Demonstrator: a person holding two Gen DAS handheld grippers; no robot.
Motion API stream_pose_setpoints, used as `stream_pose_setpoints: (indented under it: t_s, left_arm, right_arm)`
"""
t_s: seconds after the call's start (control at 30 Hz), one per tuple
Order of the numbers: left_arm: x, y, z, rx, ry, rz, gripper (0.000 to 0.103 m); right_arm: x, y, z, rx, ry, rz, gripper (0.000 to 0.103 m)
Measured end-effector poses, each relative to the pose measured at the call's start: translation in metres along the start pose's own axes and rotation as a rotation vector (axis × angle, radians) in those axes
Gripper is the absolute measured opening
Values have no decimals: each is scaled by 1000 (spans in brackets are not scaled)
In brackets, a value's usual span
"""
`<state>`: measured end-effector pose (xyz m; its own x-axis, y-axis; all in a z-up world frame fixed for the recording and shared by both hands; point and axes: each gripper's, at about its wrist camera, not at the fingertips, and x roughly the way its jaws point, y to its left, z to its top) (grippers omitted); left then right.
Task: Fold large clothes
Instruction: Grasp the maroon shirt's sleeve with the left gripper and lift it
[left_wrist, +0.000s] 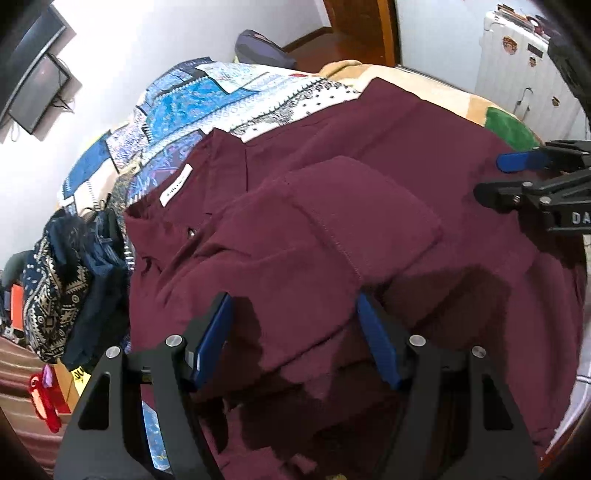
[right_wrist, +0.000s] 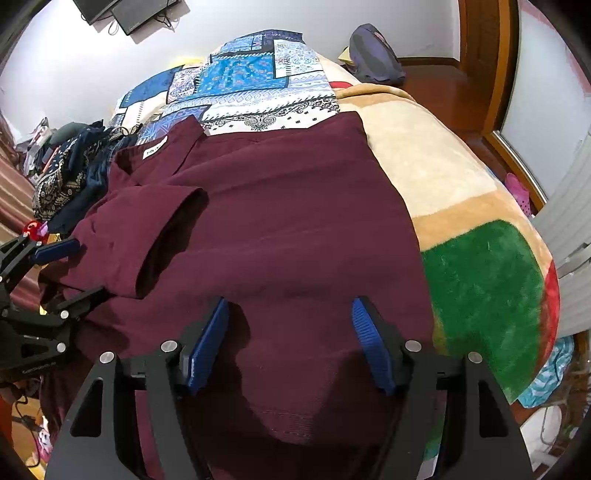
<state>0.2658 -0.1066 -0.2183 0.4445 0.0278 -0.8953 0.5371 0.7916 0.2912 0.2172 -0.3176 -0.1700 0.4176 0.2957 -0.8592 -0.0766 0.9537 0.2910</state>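
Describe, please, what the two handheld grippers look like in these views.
Both the left gripper and the right gripper are matte black angular frames with triangular cutouts and silver round bolt heads. Their jaws carry blue ribbed pads. White lettering marks the body's side.

Maroon shirt (left_wrist: 332, 206) spread flat across bed, collar with white label (left_wrist: 176, 184) toward bed's left edge, sleeve (left_wrist: 354, 221) folded over front. Left gripper (left_wrist: 295, 343) low over shirt's near part, jaws apart, nothing between blue pads. Right gripper (left_wrist: 517, 177) at right, jaws apart above shirt. Blue patterned cloth (left_wrist: 207, 99) beyond shirt; dark patterned clothes (left_wrist: 62, 288) heaped at left edge.
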Motion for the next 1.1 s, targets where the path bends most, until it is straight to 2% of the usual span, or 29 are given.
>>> stream_pose_setpoints:
  t_s: [0.07,0.3,0.43,0.57,0.63,0.7,0.73,0.8,0.83,0.9,0.93,1.1]
  left_arm:
    - [-3,-1,-2,15,0,-15,69]
    - [11,-11,8,44,1,14,69]
    - [28,-4,23,-9,23,-65,69]
    - [46,11,37,-149,79,-207,70]
    - [52,13,42,-175,82,-229,72]
    - [54,9,45,-175,69,-219,71]
    - [52,6,45,-169,56,-210,68]
    - [47,1,44,-138,22,-220,49]
    - [43,-3,42,-116,3,-219,44]
    - [37,-8,38,-87,-29,-203,27]
    - [33,-7,36,-83,-38,-209,21]
    - [11,30,25,-220,-91,-244,17]
  right_arm:
    - [1,1,1,1,0,-1,66]
    - [3,1,0,1,-2,-8,67]
    - [3,-1,0,6,0,-7,67]
    - [4,0,1,7,4,-13,67]
    - [4,1,1,5,5,-20,67]
    - [4,1,1,4,6,-24,67]
    - [4,1,1,5,6,-23,67]
    - [4,1,2,7,9,-24,67]
    - [3,2,2,7,11,-27,67]
    - [2,2,4,5,14,-31,67]
    - [1,3,4,4,14,-33,67]
    - [-7,2,8,27,-4,-25,67]
